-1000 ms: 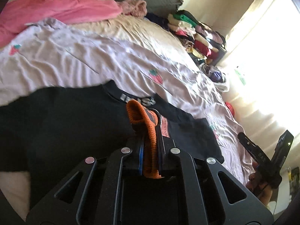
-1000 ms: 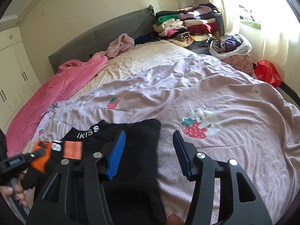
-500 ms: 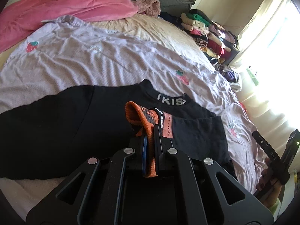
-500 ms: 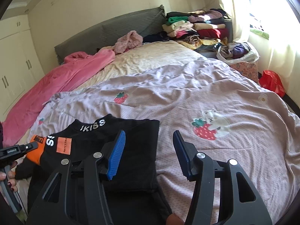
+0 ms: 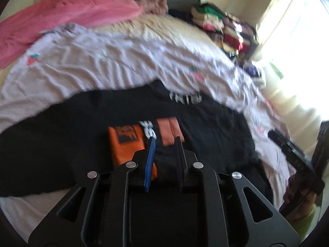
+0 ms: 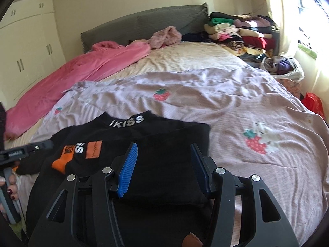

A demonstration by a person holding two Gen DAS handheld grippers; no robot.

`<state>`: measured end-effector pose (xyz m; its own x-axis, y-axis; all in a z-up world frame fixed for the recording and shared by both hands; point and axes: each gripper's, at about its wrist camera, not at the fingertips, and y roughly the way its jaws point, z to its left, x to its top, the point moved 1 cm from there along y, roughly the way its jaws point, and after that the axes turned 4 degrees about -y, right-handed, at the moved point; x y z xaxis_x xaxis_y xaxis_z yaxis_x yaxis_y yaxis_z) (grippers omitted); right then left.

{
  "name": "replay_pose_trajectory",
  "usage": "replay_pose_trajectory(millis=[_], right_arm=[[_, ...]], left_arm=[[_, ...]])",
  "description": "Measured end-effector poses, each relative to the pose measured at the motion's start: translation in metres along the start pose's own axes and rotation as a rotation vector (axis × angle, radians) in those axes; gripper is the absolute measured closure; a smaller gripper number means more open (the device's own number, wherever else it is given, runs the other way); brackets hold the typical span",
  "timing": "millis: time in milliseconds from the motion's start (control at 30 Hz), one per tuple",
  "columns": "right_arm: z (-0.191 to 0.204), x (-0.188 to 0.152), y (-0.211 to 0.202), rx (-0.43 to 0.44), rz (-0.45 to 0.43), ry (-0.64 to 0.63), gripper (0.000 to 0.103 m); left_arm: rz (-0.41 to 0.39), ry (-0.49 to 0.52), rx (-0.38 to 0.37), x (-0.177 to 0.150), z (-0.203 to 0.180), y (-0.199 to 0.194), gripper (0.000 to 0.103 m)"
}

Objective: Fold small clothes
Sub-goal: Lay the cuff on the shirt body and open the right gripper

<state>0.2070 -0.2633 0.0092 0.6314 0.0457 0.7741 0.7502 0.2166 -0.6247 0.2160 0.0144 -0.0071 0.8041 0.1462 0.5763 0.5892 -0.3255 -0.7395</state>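
Observation:
A small black top (image 6: 164, 142) with "IKISS" on the collar lies on the lilac strawberry quilt (image 6: 236, 107). It also shows in the left wrist view (image 5: 72, 127). Its sleeve with the orange cuff (image 5: 125, 142) and orange patches lies folded across the body; the cuff also shows in the right wrist view (image 6: 61, 162). My left gripper (image 5: 164, 142) is open and empty just above the sleeve. My right gripper (image 6: 164, 150) is open and empty above the top's right side. The left wrist view is blurred.
A pink blanket (image 6: 82, 70) lies at the bed's far left. A pile of folded clothes (image 6: 240, 33) sits at the far right by the grey headboard (image 6: 144, 20). A bag of clothes (image 6: 283, 68) and a red bag (image 6: 312, 103) stand beside the bed.
My left gripper has opened and let go of the orange cuff, which now lies flat on the black top. The right gripper stays open and has moved slightly over the top.

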Motion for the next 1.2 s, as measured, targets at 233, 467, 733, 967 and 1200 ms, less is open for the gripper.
replay_pose_trajectory(millis=[233, 467, 733, 967, 1200], right_arm=[[0.019, -0.001, 0.001, 0.035, -0.003, -0.063, 0.051], [-0.015, -0.006, 0.007, -0.047, 0.038, 0.034, 0.043], [-0.002, -0.02, 0.028, 0.02, 0.107, -0.015, 0.041], [-0.006, -0.049, 0.072, -0.045, 0.299, -0.005, 0.041], [-0.017, -0.043, 0.051, 0.019, 0.235, 0.064, 0.04]], left_arm=[[0.123, 0.033, 0.135, -0.027, 0.016, 0.053, 0.088], [0.096, 0.061, 0.125, -0.034, 0.017, 0.048, 0.088], [0.088, 0.054, 0.09, -0.035, 0.019, 0.045, 0.088], [0.085, 0.035, 0.065, -0.034, 0.022, 0.043, 0.087], [0.075, 0.006, 0.034, -0.034, 0.025, 0.034, 0.075]])
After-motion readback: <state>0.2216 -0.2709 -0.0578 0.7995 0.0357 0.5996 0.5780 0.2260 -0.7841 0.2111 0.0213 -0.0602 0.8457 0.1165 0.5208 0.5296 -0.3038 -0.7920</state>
